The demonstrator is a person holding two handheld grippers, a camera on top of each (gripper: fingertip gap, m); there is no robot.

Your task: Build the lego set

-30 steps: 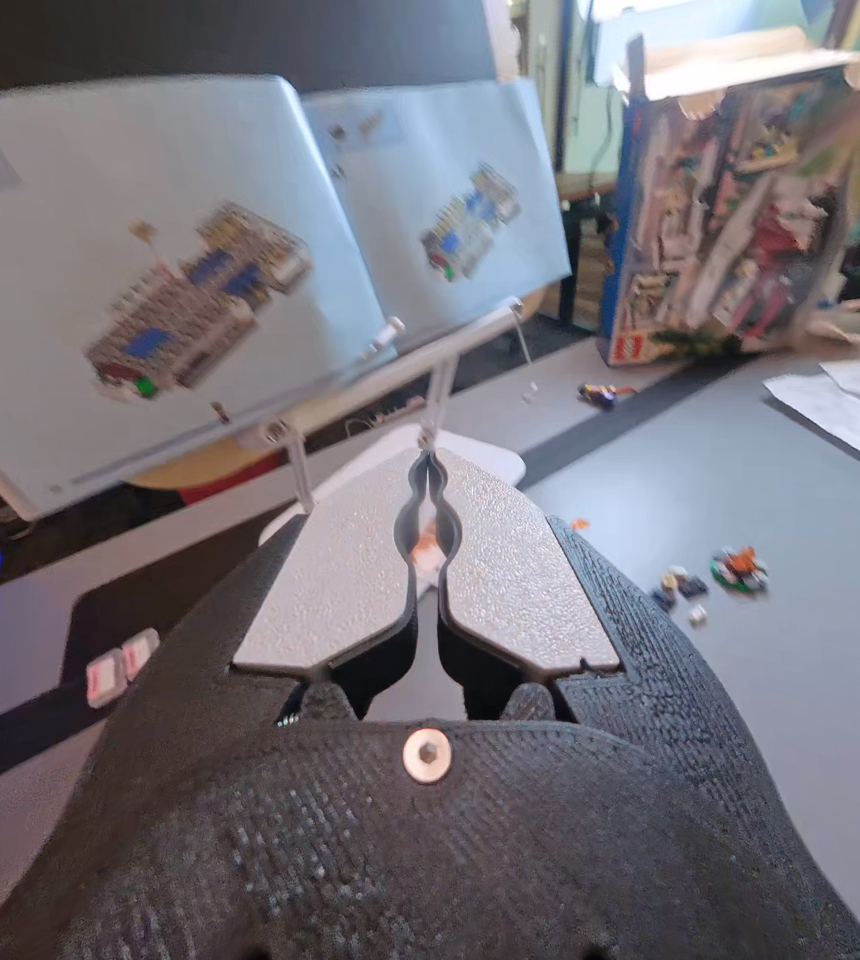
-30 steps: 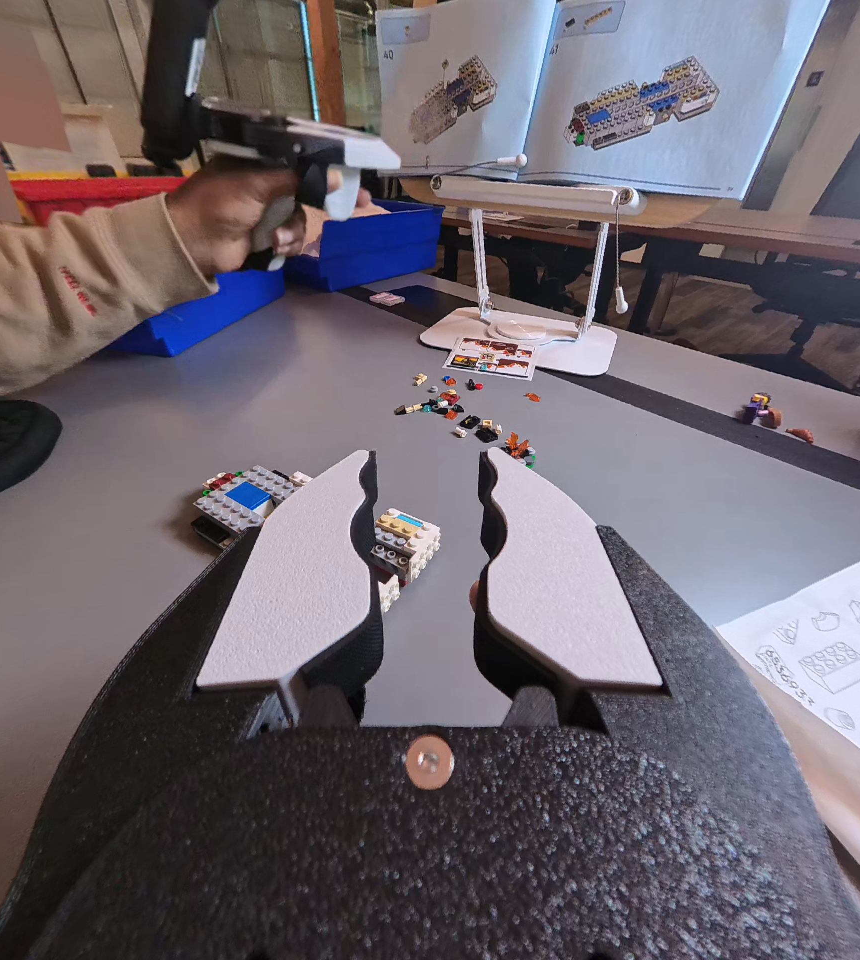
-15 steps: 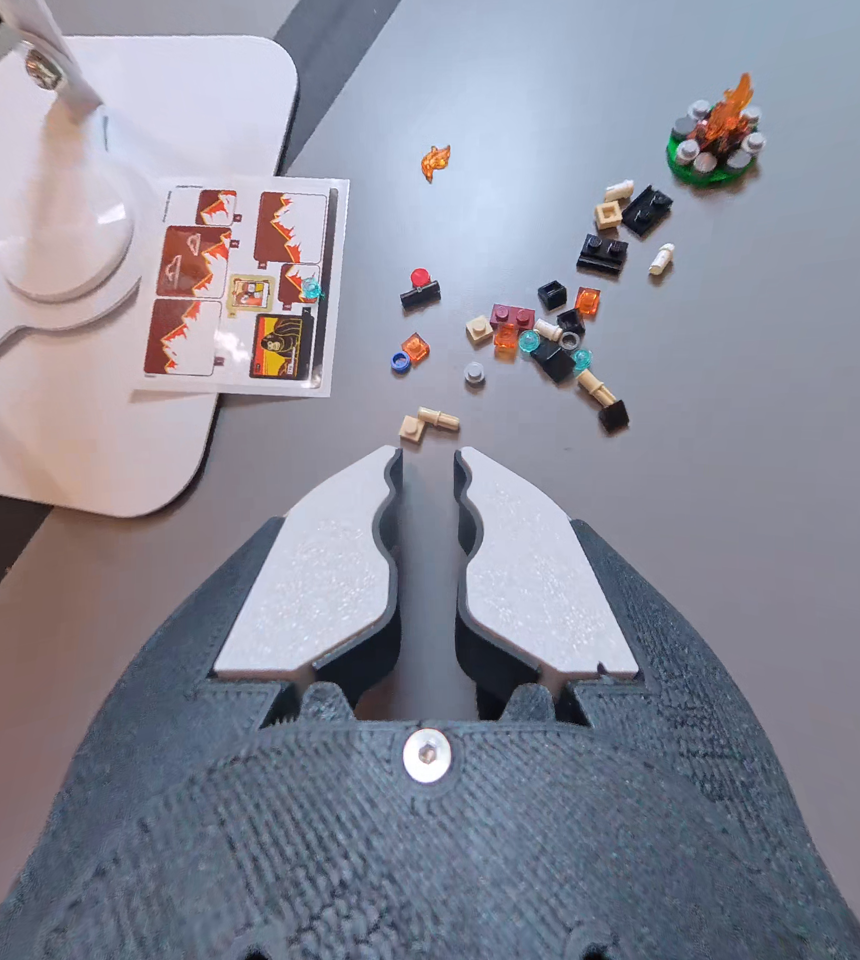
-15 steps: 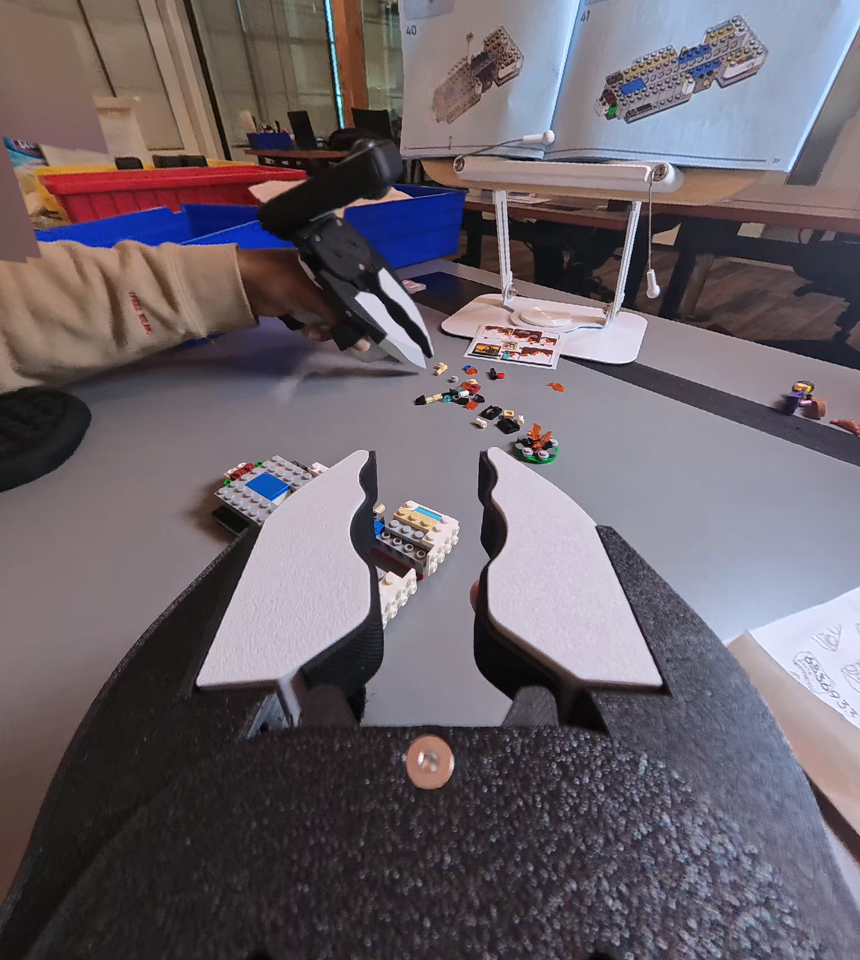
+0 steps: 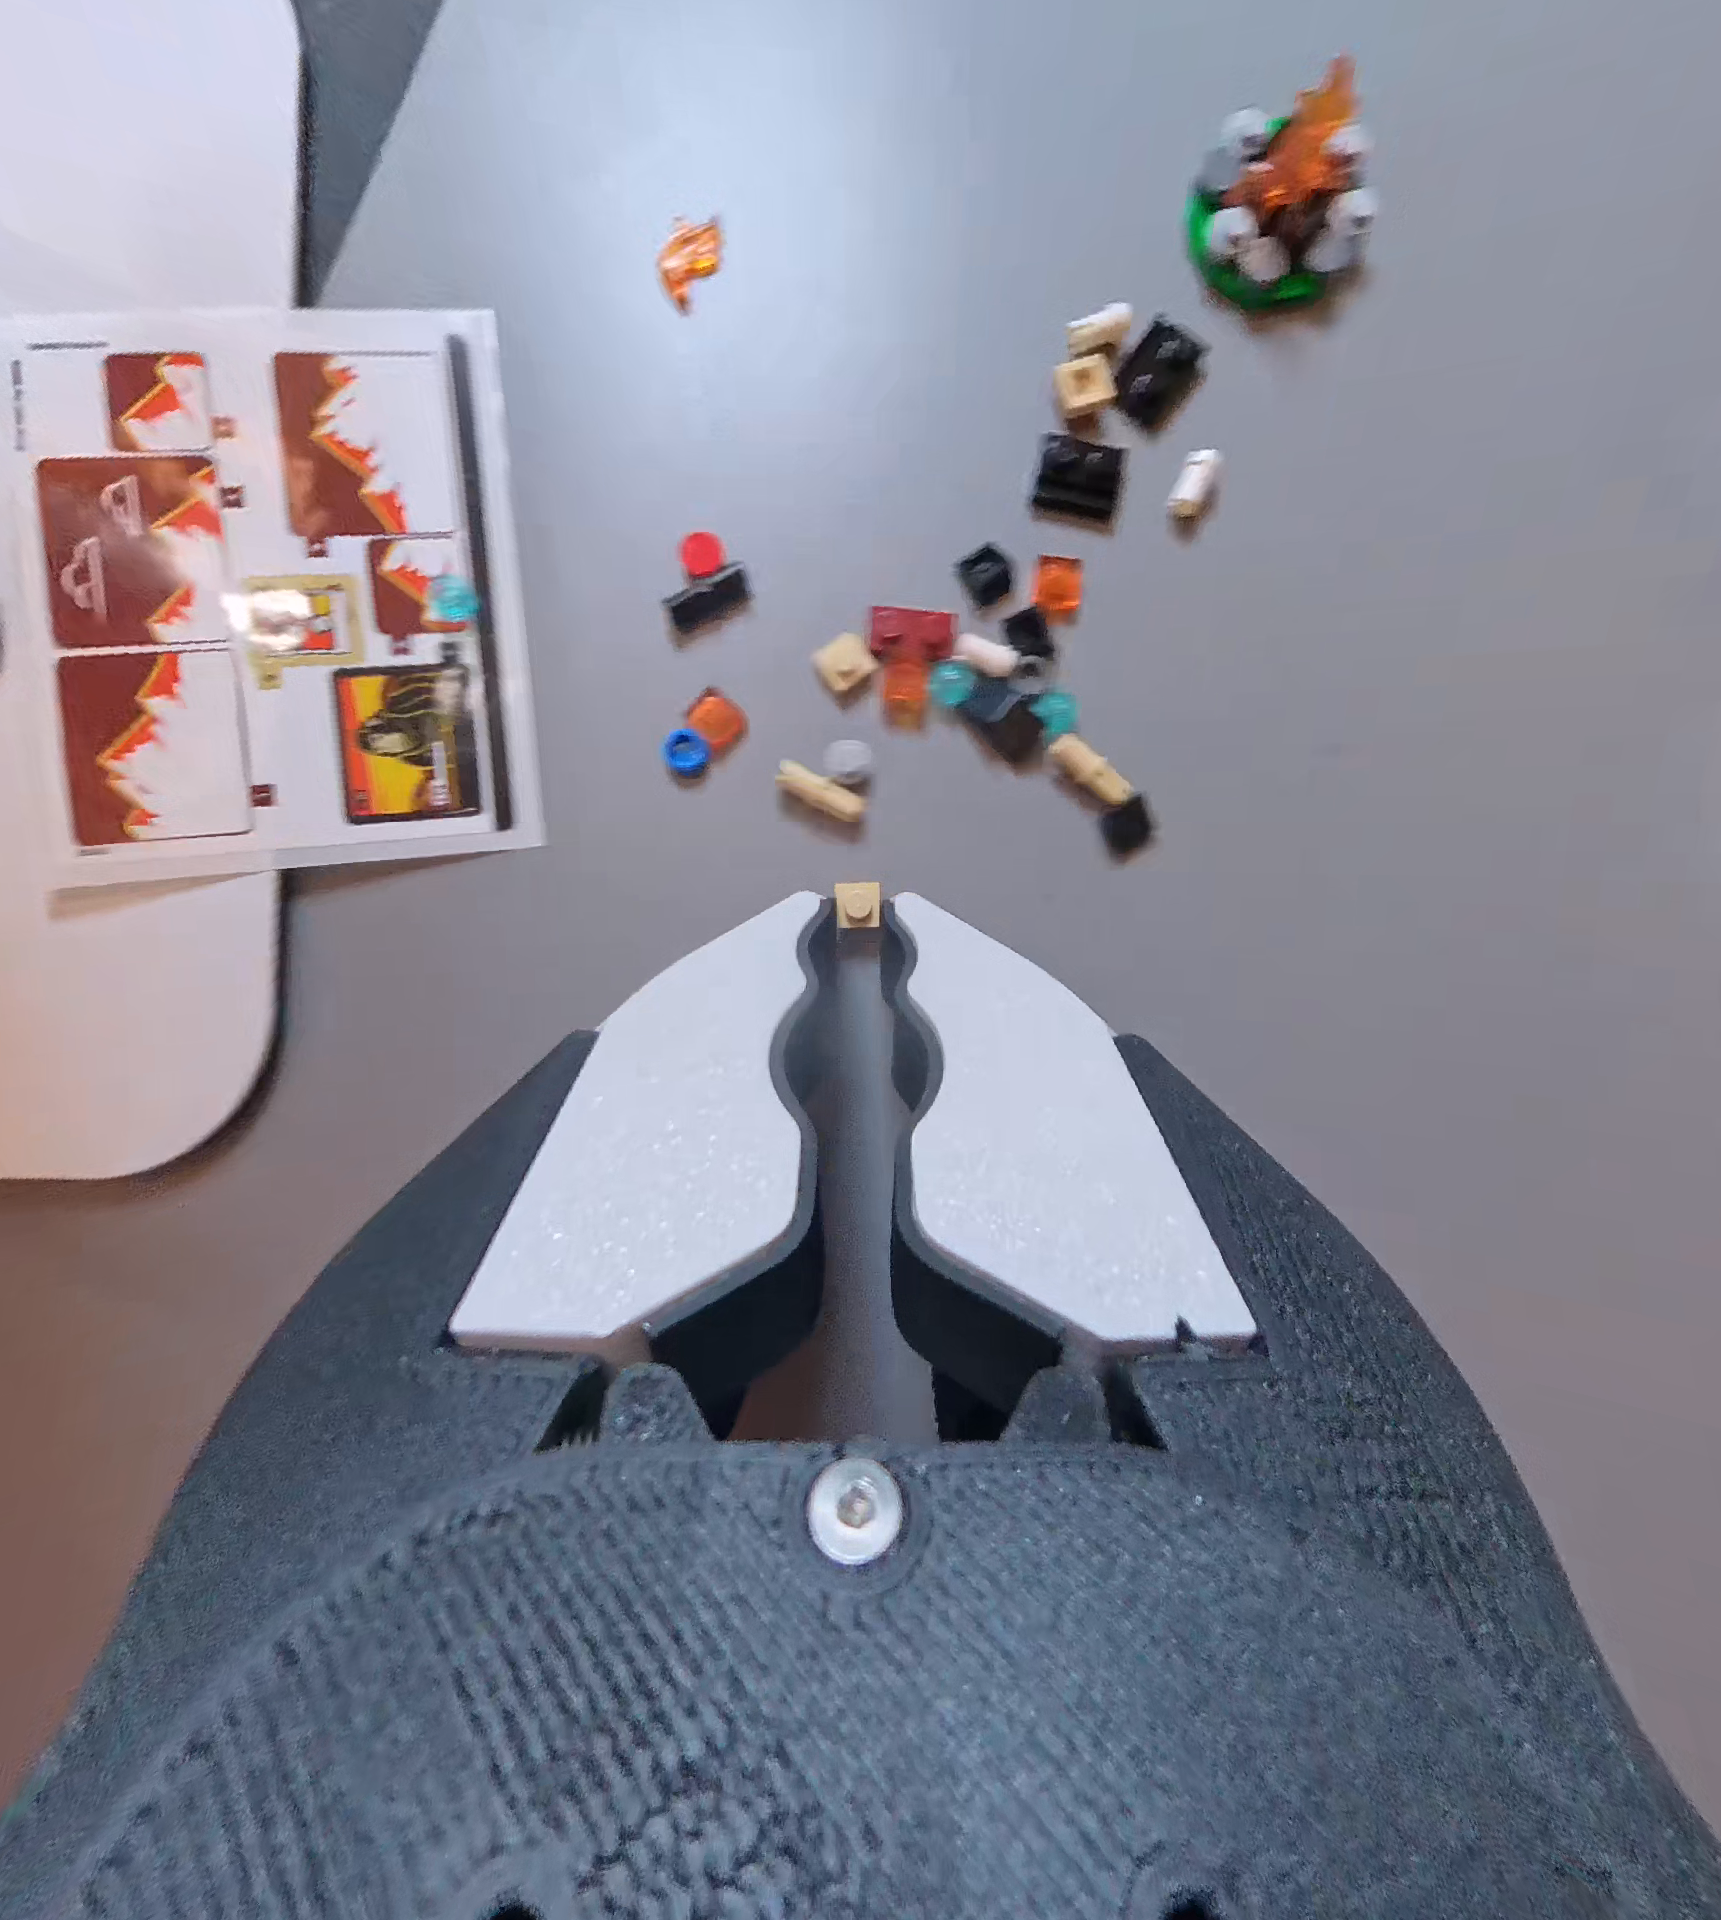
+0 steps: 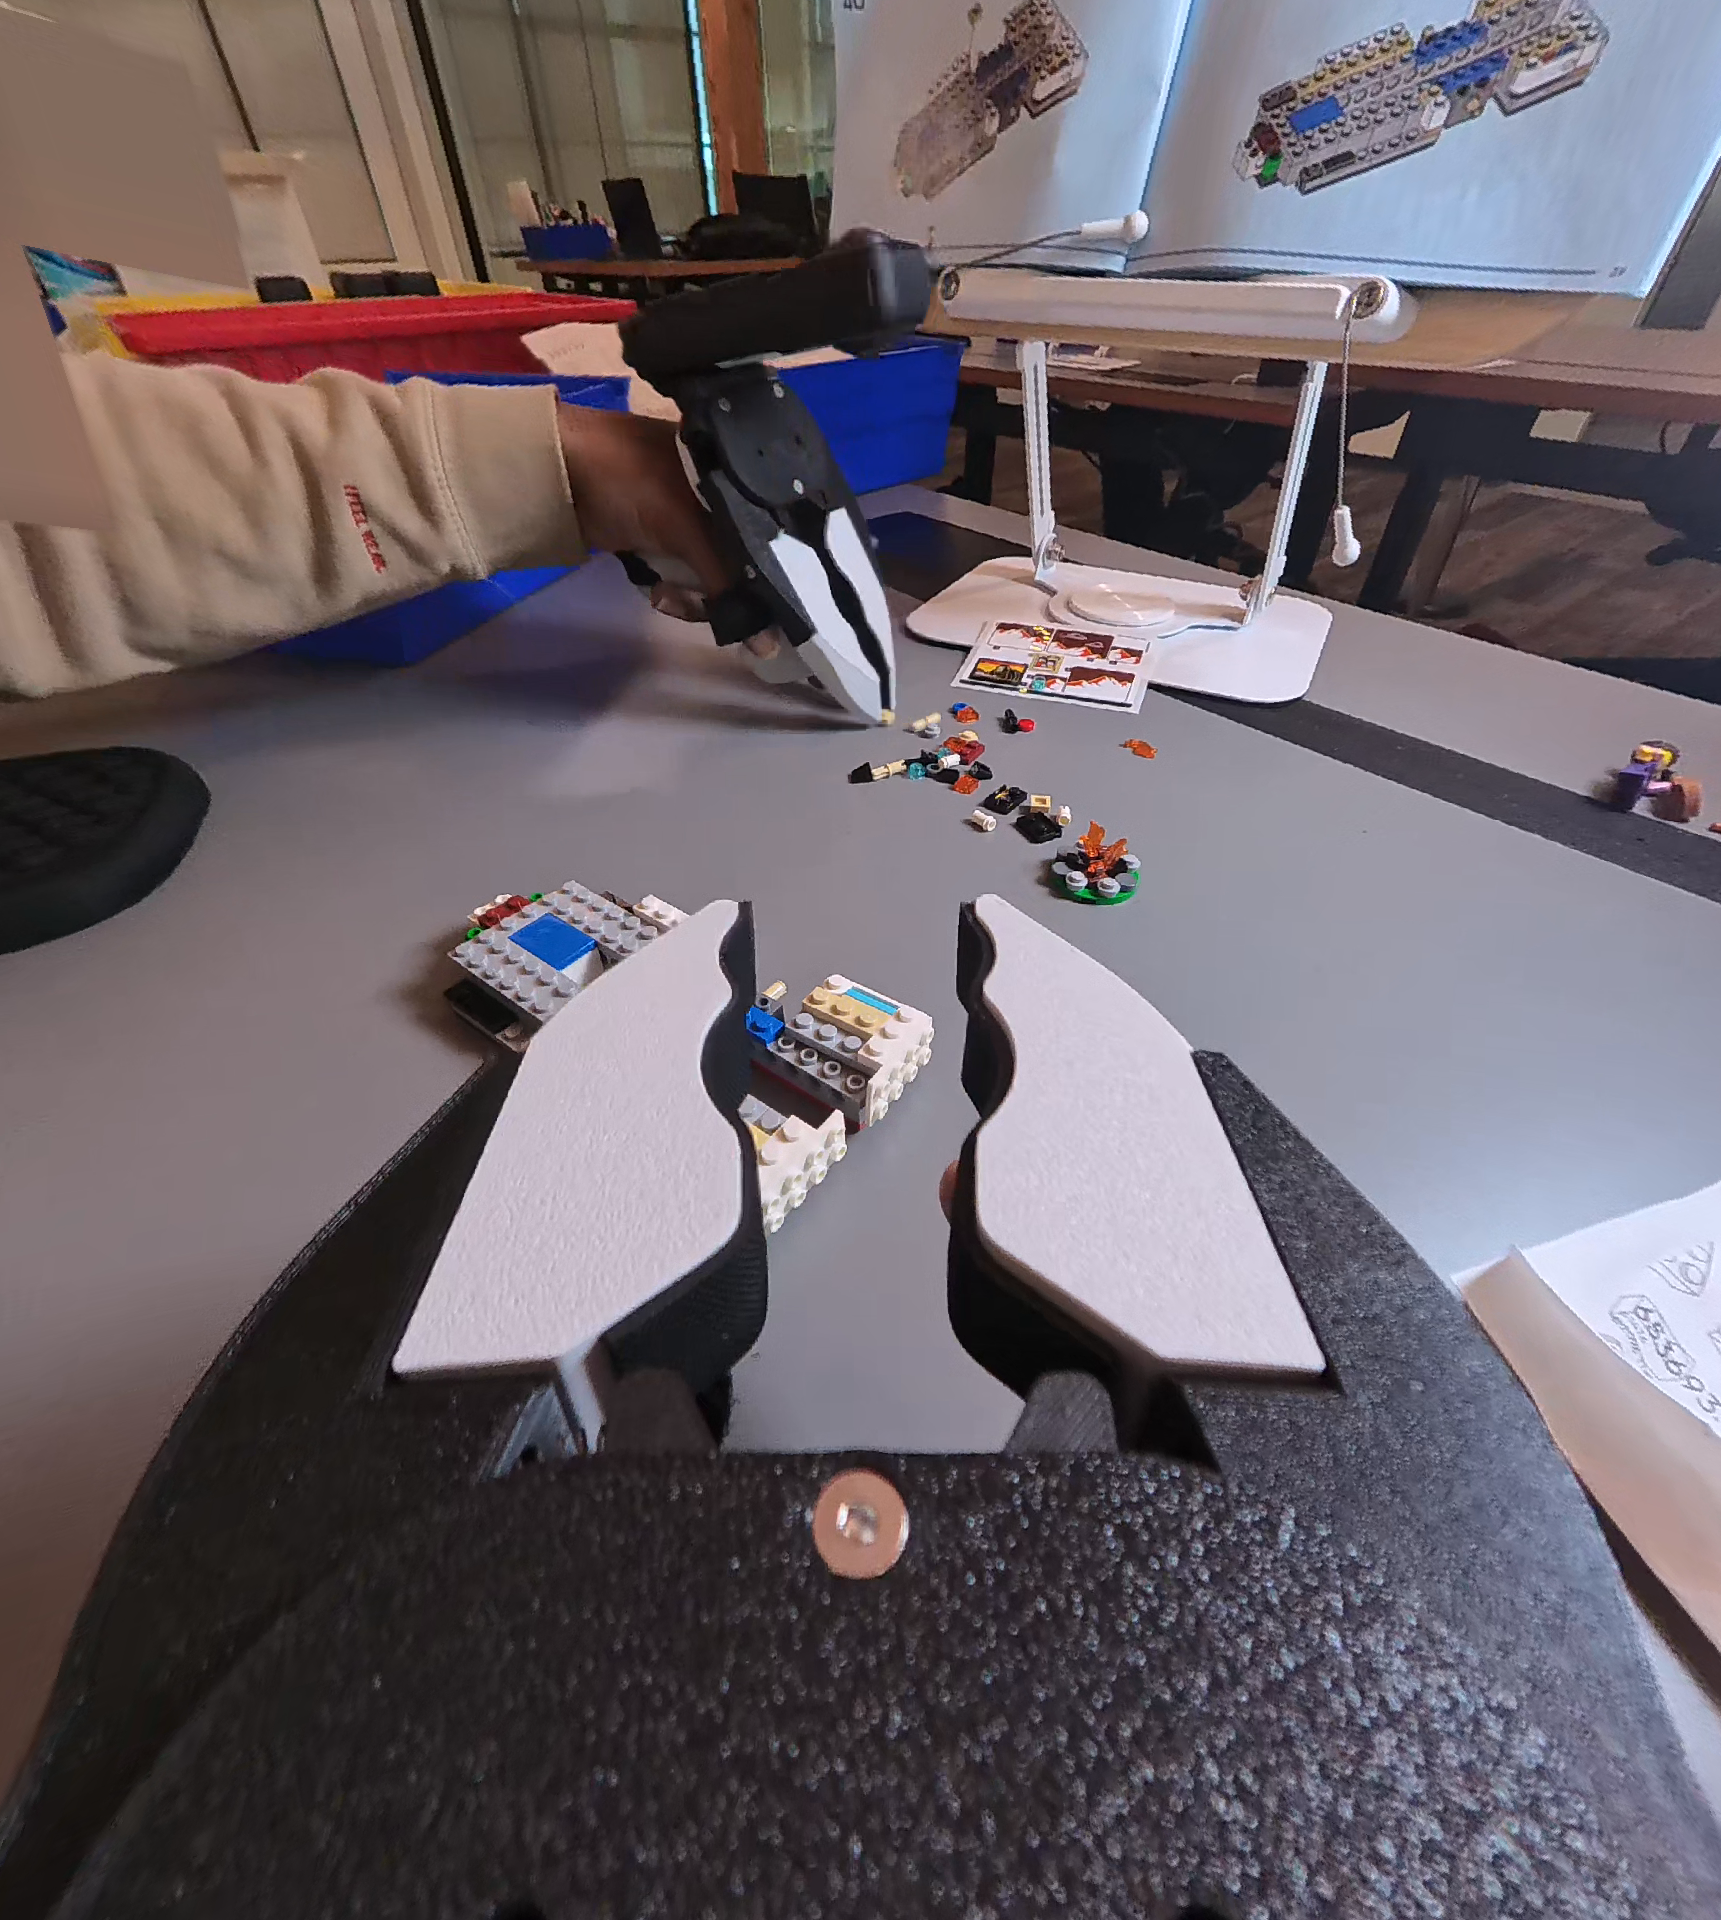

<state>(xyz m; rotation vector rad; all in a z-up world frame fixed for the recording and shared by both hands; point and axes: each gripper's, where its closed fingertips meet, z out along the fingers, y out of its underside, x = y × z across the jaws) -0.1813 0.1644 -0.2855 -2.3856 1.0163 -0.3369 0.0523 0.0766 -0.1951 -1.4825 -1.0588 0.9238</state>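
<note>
**Left tongs pinch a tan stud plate; right tongs spread over a brick model**

The left tongs (image 5: 857, 914) point down at the grey table (image 5: 1458, 1039) and pinch a small tan one-stud plastic plate (image 5: 857, 906) at their very tips, a pad pressed against each side of it. From the right wrist view the same tongs (image 6: 882, 715) are held by a hand (image 6: 643, 509) in a beige sleeve (image 6: 264, 520), with the tips down at the table surface and the tan piece just showing at the end.

Just beyond the pinched plate lies a scatter of small loose plastic pieces (image 5: 981, 665) in black, tan, orange, dark red and teal, among them a tan bar (image 5: 820, 790) beside a grey round stud (image 5: 848, 758) and a blue ring (image 5: 684, 750). Farther off stands a round green base with grey studs and an orange flame (image 5: 1282, 208). To the left, a printed sticker sheet (image 5: 264, 592) rests partly on the white base of a book stand (image 5: 87, 987).

The right tongs (image 6: 856, 925) are spread wide and grip nothing. Between their fingers, on the table, sits a small white, grey and tan brick model (image 6: 851, 1049); the right finger stands clear of it, and the left finger hides its near edge. Just left of the tongs lies a grey studded plate with a blue tile (image 6: 549, 951). A sheet of paper with line drawings (image 6: 1718, 1340) lies at the right edge.
</note>
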